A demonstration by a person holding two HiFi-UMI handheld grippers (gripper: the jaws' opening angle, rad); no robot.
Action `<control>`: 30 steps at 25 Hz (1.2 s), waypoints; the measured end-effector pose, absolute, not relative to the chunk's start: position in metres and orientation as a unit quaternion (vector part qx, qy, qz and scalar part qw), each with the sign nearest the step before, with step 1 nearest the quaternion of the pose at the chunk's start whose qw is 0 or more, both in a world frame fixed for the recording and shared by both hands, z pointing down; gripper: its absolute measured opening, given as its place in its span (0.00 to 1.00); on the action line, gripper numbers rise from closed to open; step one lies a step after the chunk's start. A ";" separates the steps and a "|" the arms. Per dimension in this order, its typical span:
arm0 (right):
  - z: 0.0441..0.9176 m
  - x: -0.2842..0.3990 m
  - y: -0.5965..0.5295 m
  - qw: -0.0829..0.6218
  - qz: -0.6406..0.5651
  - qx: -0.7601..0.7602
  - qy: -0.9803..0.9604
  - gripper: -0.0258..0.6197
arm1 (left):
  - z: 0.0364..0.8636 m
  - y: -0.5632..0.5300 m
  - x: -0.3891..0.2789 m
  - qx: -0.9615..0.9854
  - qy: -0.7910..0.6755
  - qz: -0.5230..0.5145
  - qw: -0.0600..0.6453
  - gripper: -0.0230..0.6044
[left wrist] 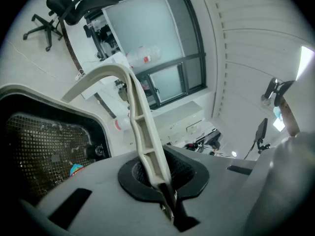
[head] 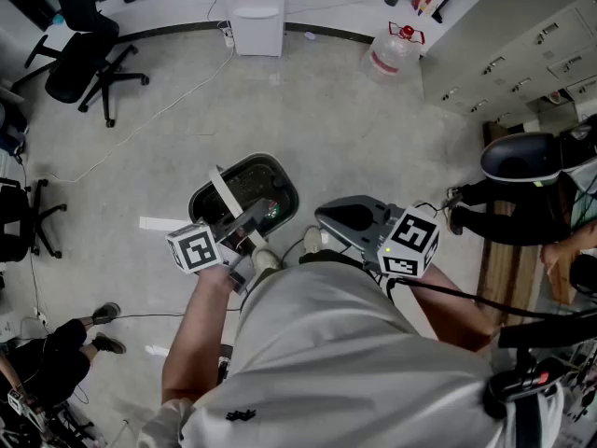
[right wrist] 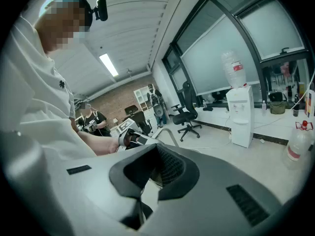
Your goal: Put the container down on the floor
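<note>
grey polished floor point(head: 308, 110) fills the head view. the left gripper point(head: 244, 234) has its jaws pinched on the cream plastic handle point(head: 224, 194) of a dark oval container with a pale rim point(head: 280, 177), which sits just ahead of the person's pale shoe point(head: 266, 259). whether the container's base touches the floor cannot be told from here. the right gripper point(head: 326, 222) is just to the right of the container, apart from it. farther off are a white water dispenser point(head: 256, 12), a clear water jug with a red cap point(head: 392, 49) and a black office chair point(head: 84, 59). a person in black point(head: 522, 189) is at the right edge.

the left gripper view shows the left gripper point(left wrist: 167, 203) pressed tight onto the foot of the handle point(left wrist: 140, 117), which rises as a ribbed strip and arches over to the left. the container point(left wrist: 49, 146) lies to the left below the arch, its inside lined with black mesh. a small blue and orange scrap point(left wrist: 76, 170) lies on that mesh.

the right gripper view shows the right gripper point(right wrist: 140, 213) with its jaws pressed together and nothing between them. beyond it, the left gripper point(right wrist: 129, 137) sits in the person's hand, with the curved handle point(right wrist: 165, 132) beside it. the water dispenser point(right wrist: 241, 114) carries an upturned bottle, the office chair point(right wrist: 187, 117) is by the windows, and the water jug point(right wrist: 298, 141) is at the right.
</note>
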State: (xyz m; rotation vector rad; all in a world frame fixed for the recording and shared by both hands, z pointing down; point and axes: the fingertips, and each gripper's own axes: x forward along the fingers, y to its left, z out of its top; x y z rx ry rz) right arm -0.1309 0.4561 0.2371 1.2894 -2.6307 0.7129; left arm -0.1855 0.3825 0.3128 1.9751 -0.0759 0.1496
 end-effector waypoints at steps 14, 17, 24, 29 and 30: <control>0.253 -0.034 0.434 0.086 0.216 0.347 -0.909 0.06 | 0.308 0.354 -0.093 0.831 -0.068 0.049 0.550 0.06; 0.252 -0.008 0.414 0.093 0.207 0.337 -0.914 0.06 | 0.314 0.343 -0.071 0.821 -0.080 0.051 0.563 0.06; 0.264 0.023 0.350 0.068 0.211 0.362 -0.906 0.07 | 0.334 0.288 -0.040 0.812 -0.076 0.055 0.576 0.06; 0.275 0.039 0.286 0.067 0.242 0.380 -0.890 0.07 | 0.354 0.221 -0.022 0.813 -0.078 0.053 0.575 0.06; 0.275 0.043 0.273 0.065 0.246 0.381 -0.889 0.07 | 0.358 0.208 -0.018 0.812 -0.076 0.052 0.576 0.05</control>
